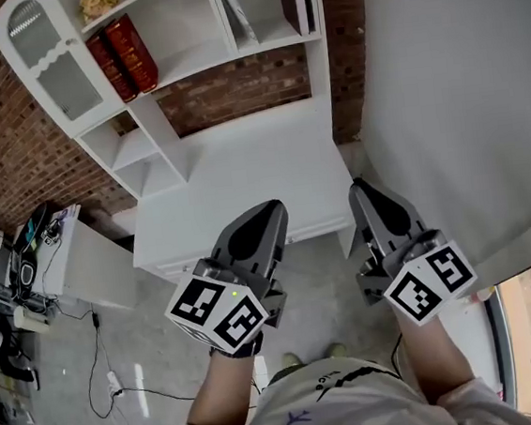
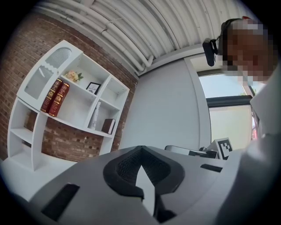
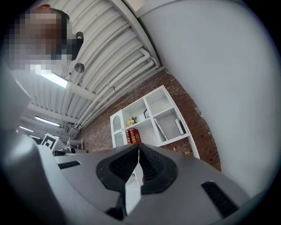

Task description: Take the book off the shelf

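Two red books (image 1: 122,57) stand side by side on the white shelf unit (image 1: 202,61), high at its left. A dark book (image 1: 294,8) stands in the right compartment, with a white book (image 1: 237,10) leaning to its left. The red books (image 2: 55,96) (image 3: 132,136) and the dark book (image 2: 108,126) (image 3: 179,126) also show in both gripper views. My left gripper (image 1: 263,207) (image 2: 140,148) and right gripper (image 1: 359,187) (image 3: 138,146) are held low, near the person's body and well short of the shelf. Both are shut with nothing in them.
A white desk top (image 1: 243,176) lies below the shelves, between me and the books. A curved white wall (image 1: 460,92) rises at the right. Flowers (image 1: 98,2) and a small picture frame (image 2: 92,88) sit on the upper shelf. Cables and gear (image 1: 26,270) crowd the floor at left.
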`<state>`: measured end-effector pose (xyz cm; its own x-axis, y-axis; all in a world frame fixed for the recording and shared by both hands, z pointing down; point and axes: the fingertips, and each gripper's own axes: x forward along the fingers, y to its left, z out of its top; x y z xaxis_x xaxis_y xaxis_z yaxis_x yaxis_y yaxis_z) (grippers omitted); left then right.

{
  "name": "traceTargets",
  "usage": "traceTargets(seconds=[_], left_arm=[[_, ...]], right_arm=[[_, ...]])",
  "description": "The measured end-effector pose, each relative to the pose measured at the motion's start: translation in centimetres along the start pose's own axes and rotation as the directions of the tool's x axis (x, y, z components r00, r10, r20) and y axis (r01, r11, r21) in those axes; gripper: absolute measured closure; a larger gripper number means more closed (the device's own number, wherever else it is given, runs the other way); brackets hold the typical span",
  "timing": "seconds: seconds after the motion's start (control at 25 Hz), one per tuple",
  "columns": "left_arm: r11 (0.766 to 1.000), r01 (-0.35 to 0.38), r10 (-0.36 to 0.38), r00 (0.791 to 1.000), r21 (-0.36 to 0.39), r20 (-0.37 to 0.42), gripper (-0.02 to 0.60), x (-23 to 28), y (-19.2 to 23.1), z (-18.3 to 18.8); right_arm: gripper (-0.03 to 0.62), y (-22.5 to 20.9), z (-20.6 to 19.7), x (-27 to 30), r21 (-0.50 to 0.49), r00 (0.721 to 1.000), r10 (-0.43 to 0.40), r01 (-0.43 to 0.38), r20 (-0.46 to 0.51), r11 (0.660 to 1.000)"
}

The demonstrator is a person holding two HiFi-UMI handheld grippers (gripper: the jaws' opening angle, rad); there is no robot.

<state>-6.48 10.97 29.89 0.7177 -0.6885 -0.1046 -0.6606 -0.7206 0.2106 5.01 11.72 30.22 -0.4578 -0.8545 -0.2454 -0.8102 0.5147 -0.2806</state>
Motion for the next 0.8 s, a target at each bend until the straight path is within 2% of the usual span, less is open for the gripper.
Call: traceTargets(seconds=[0.24, 0.52, 0.8], left_arm=[[1.000, -0.013, 0.013, 1.000, 0.008, -0.018, 0.571, 1.2, -0.9, -1.4], [1.000, -0.008, 0.008, 0.999, 0.006, -0.038, 0.571, 3.0, -0.5, -2.2], [1.000, 0.021, -0.021, 0.999, -0.012, -0.039, 0.571, 6.3, 2.6, -2.8]], right_arm=[[0.577, -1.6, -0.6, -0.7, 0.010, 1.000, 0.004, -0.004, -0.011, 1.000], [0.577, -2.3, -1.2, 0.1, -0.047, 1.000, 0.006, -0.007, -0.022, 0.999], [0.576, -4.5, -2.8, 3.6, -0.058, 0.999, -0.008, 0.005, -0.047, 0.998]])
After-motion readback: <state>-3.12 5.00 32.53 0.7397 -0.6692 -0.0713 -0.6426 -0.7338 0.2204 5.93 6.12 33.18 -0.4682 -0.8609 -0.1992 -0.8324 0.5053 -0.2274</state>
